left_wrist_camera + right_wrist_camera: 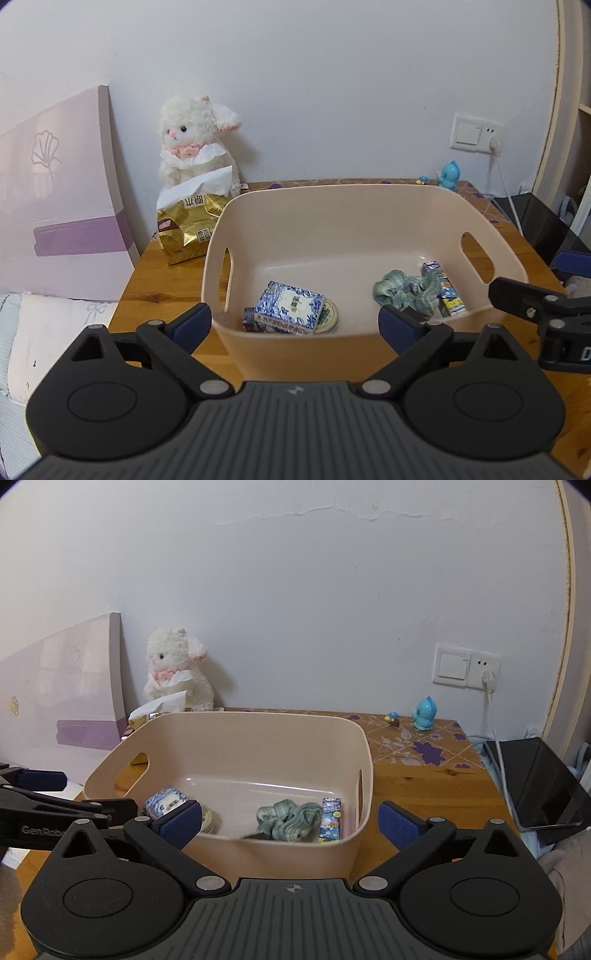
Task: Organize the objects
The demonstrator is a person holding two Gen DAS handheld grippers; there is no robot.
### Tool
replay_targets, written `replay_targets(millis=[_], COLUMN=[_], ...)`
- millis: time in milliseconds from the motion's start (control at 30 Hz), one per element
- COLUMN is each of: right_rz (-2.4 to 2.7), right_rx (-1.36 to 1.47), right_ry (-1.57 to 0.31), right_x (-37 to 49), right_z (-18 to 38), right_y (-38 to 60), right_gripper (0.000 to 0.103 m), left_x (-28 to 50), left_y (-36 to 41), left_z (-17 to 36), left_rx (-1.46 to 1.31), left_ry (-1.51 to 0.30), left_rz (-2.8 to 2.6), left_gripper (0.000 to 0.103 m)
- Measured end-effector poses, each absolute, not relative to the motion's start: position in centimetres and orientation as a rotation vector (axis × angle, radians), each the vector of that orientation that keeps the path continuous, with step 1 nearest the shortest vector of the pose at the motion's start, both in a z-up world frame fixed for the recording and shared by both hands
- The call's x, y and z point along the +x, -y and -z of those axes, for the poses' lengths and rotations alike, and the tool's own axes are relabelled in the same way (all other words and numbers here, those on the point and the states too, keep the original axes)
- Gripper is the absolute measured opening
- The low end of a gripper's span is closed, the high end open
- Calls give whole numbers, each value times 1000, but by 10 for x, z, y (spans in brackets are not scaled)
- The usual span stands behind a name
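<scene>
1. Currently, a beige bin [369,221] is seen on the wooden table [162,291], directly ahead of both grippers, with its near wall just beyond their fingertips.
2. Inside the bin, a blue-and-white box [290,308] is lying against the near-left corner, partly over a round tin [330,315]; a green scrunchie [406,290] and a small cartoon carton [448,295] are gathered at the right.
3. The carton's long axis is judged to run from the near wall toward the far wall, as shown in the right wrist view [331,821].
4. The left gripper [295,325] is held spread wide, nothing between its blue pads [194,325], and nothing is touched by it.
5. The right gripper [290,823] is likewise released and empty, its jaws set wide at the bin's near rim.
6. Outside the bin, a gold tissue pack [190,225] and a plush lamb [195,144] are left at the far left, nearer the left gripper; a blue figurine [424,714] stands at the far right, nearer the right gripper.
7. Any further pick is judged to call for a reach past the bin, not into it.
</scene>
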State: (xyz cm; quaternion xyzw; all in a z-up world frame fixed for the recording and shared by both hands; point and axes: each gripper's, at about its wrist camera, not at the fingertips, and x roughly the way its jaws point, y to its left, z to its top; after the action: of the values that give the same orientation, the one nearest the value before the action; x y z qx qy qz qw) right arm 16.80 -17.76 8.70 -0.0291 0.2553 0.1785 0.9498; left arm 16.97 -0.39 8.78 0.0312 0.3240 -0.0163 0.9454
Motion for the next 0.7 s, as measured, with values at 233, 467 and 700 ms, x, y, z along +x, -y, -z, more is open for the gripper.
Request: replay_targets(millis=[233,467,700], right_rz=[-373,-382,-394], right_rx=[-49,-63,-47], right_ry=[-512,-562,-588], right_x=[131,100,75], right_z=[-81,-75,-73], right_y=[183,187,198], right_gripper=[103,103,103], left_x=[129,94,59], left_y=[0,5,11], left_z=[-90,-85,-80], left_rx=[47,72,104], left_ry=[-636,-615,-593], left_rz=[26,24,40], left_gripper=[97,98,99])
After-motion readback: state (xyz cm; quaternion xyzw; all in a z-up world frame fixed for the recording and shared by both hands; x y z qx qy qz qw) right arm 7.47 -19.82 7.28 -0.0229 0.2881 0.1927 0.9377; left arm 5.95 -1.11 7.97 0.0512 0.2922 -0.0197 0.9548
